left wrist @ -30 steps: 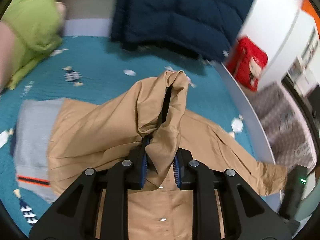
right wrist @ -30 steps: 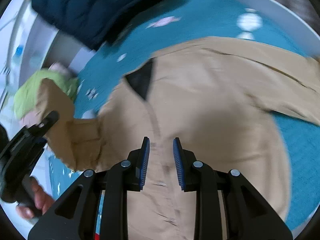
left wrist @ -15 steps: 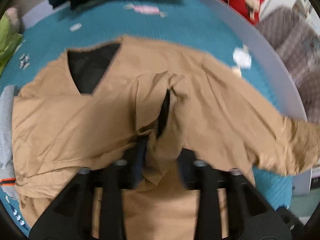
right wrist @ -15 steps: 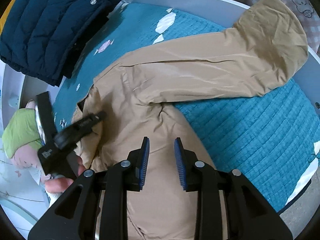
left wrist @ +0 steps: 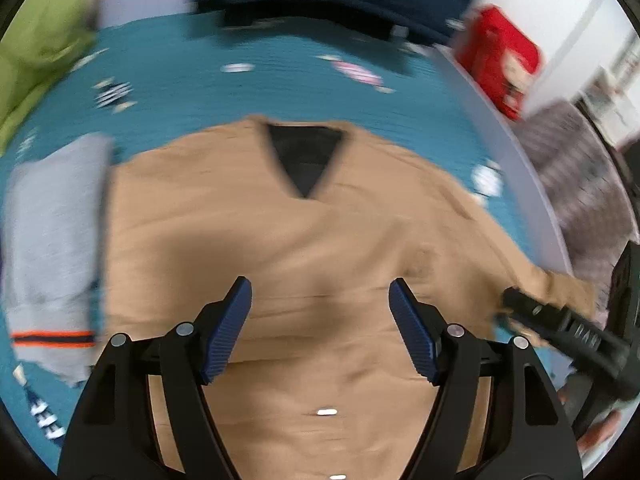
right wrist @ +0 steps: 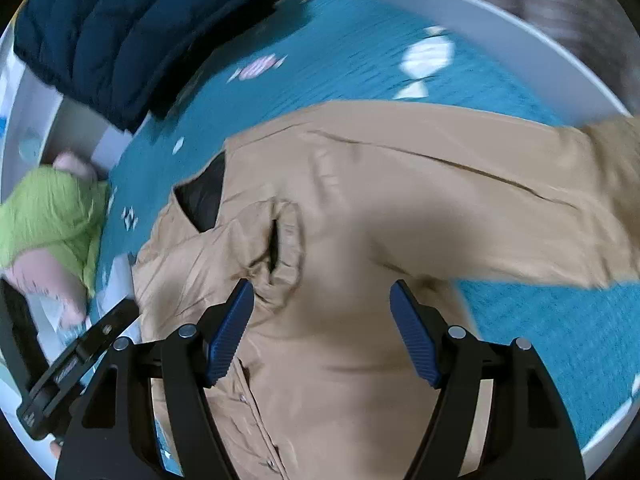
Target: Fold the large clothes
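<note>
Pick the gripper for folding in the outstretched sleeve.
Right. The right gripper is open above the shirt near that sleeve; the left gripper, also open, faces the neckline.

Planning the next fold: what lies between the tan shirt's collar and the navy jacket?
Only bare teal bedspread with small prints separates the tan shirt from the navy jacket; the right wrist view shows it best.
</note>
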